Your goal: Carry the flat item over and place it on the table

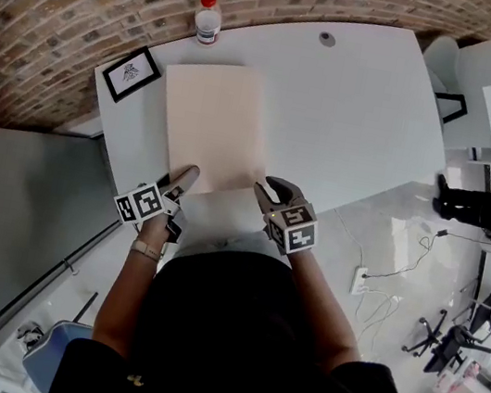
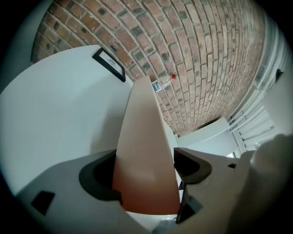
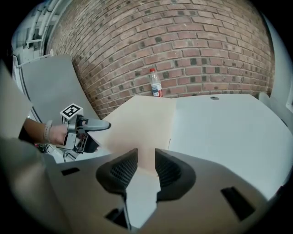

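Observation:
A flat beige board (image 1: 213, 124) lies on the white table (image 1: 357, 98), its long side running away from me. My left gripper (image 1: 172, 185) is at the board's near left corner. In the left gripper view its jaws (image 2: 146, 167) stand wide open around the board (image 2: 144, 151), with a gap at the right pad. My right gripper (image 1: 269, 193) is at the near right corner. In the right gripper view its pads (image 3: 146, 167) are a narrow gap apart above the board's near edge (image 3: 137, 123), and nothing is pinched between them.
A plastic bottle (image 1: 207, 19) with a red cap stands at the table's far edge by the brick wall. A black-framed sign (image 1: 132, 73) lies left of the board. A grey partition (image 1: 7, 215) runs on the left. Cables and a power strip (image 1: 360, 280) lie on the floor at right.

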Tool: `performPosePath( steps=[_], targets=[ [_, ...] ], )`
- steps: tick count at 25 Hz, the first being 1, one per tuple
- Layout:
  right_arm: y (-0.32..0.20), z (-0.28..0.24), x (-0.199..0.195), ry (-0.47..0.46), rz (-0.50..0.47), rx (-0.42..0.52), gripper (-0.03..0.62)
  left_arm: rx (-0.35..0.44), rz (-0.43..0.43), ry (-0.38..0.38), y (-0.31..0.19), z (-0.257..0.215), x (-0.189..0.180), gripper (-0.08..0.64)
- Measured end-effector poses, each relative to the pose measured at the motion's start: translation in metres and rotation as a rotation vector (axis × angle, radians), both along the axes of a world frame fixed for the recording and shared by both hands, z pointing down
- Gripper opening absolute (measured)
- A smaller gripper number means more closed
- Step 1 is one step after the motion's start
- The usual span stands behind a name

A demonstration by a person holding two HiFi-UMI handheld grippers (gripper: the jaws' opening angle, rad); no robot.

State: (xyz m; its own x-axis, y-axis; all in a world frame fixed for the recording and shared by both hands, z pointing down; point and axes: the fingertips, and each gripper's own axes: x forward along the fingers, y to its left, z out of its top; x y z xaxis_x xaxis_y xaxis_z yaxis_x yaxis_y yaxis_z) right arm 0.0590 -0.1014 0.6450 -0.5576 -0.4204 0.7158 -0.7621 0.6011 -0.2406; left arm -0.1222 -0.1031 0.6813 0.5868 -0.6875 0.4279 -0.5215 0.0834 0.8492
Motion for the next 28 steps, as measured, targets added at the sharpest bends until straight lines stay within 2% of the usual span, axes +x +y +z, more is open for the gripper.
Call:
performPosePath(
  steps=[5, 7, 10, 20, 21, 24, 25, 28],
  targets=[
    [0.005, 0.016, -0.003, 0.045, -0.035, -0.039, 0.230, -0.001, -0.017, -0.027, -0.001, 0.003, -0.005, 0.351],
    [0.008, 0.023, -0.002, 0.065, -0.052, -0.057, 0.269, 0.002, -0.019, -0.070, -0.003, 0.003, -0.010, 0.357],
    [0.014, 0.034, -0.004, 0.083, -0.083, -0.095, 0.293, 0.013, -0.006, -0.145, -0.006, 0.004, -0.017, 0.370],
    [0.016, 0.055, -0.017, 0.107, -0.113, -0.111, 0.250, 0.043, -0.005, -0.286, -0.008, 0.008, -0.032, 0.377],
    [0.016, 0.055, -0.018, 0.112, -0.114, -0.110, 0.247, 0.050, -0.001, -0.329, -0.008, 0.006, -0.034, 0.377],
    [0.014, 0.057, -0.016, 0.130, -0.103, -0.107, 0.196, 0.106, 0.078, -0.550, -0.009, 0.003, -0.038, 0.376],
    [0.013, 0.058, -0.016, 0.131, -0.100, -0.108, 0.195, 0.121, 0.108, -0.587, -0.009, 0.002, -0.037, 0.376],
    [0.013, 0.060, -0.016, 0.129, -0.099, -0.116, 0.196, 0.109, 0.125, -0.575, -0.009, 0.006, -0.039, 0.376]
  ],
)
